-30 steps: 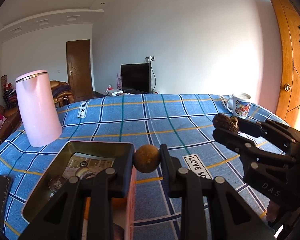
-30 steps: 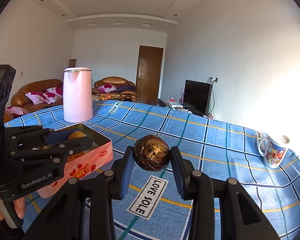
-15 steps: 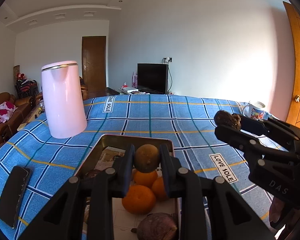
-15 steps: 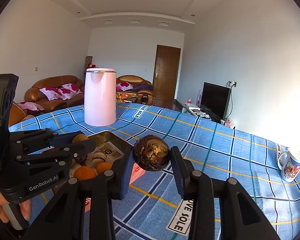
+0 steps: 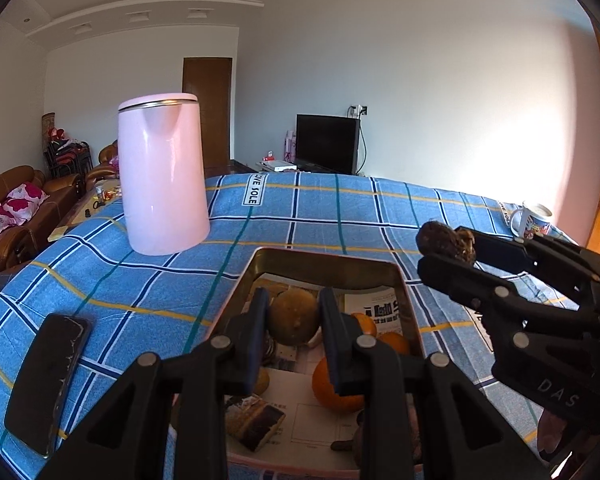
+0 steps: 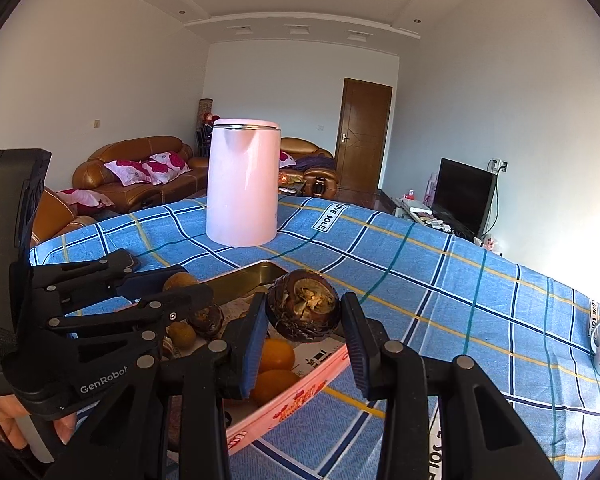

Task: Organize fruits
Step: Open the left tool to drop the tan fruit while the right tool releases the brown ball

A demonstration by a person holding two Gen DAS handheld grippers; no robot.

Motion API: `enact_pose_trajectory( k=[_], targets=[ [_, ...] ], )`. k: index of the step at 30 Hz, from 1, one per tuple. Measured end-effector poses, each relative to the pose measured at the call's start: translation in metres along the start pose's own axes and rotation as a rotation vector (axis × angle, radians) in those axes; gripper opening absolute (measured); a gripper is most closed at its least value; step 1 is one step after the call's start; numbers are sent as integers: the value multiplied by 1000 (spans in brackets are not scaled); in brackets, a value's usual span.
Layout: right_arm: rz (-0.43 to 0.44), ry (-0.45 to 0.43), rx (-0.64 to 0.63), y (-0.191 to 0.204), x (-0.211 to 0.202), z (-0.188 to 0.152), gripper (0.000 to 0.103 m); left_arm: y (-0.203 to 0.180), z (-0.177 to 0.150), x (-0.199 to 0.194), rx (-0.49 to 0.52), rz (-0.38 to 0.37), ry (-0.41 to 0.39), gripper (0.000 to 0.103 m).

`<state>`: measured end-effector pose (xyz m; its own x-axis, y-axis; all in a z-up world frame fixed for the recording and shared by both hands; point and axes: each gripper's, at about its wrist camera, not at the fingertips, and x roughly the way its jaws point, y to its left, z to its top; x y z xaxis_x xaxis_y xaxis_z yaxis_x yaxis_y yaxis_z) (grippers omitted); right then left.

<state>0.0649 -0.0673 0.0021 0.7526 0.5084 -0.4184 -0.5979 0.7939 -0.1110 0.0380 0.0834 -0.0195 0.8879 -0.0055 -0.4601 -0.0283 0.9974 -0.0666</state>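
**Ana:** Blue checked cloth covers the counter (image 5: 340, 216), with a pink kettle (image 5: 162, 176) standing at its far side and the open tin (image 5: 324, 258) of fruit nearer. Where is each fruit relative to the tin?

**Ben:** From the left wrist view, the left hand-held gripper (image 5: 293, 320) is clenched on a small brown round fruit (image 5: 293, 317), and that fruit hangs directly over the tin's interior, above the paper lining and just beyond the oranges (image 5: 338, 386). The drop for it is straight down.

**Ana:** And the other one?

**Ben:** The right hand-held gripper (image 6: 303, 312) is clamped on a dark, rough-skinned fruit (image 6: 303, 309) with a broken, pale patch on top. In the right wrist view it sits over the tin's right-hand rim, more at the edge than the middle. The tin's open space lies to its left and below.

**Ana:** So which is nearer to placing?

**Ben:** The left, in his judgement; it is already centred over the tin. The right probably needs a little more travel leftward, and the two sets of fingers are near each other there, so crowding is the risk.
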Motion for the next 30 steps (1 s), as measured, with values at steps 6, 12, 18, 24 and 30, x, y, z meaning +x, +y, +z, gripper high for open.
enact_pose_trajectory(
  k=[6,12,18,24,30],
  targets=[
    [34,37,-20,17,16,0,39,10,-5,3,-11,10,24,27],
    [59,108,-22,23,34,-9,39,19,-10,7,-20,17,52,27],
    [83,165,-13,26,43,-15,39,23,-16,8,-28,24,71,28],
    [94,192,-25,32,42,-20,52,24,-18,2,-29,30,58,45],
    [79,174,6,23,30,-21,59,24,-14,-10,-43,27,20,64]
  ],
)
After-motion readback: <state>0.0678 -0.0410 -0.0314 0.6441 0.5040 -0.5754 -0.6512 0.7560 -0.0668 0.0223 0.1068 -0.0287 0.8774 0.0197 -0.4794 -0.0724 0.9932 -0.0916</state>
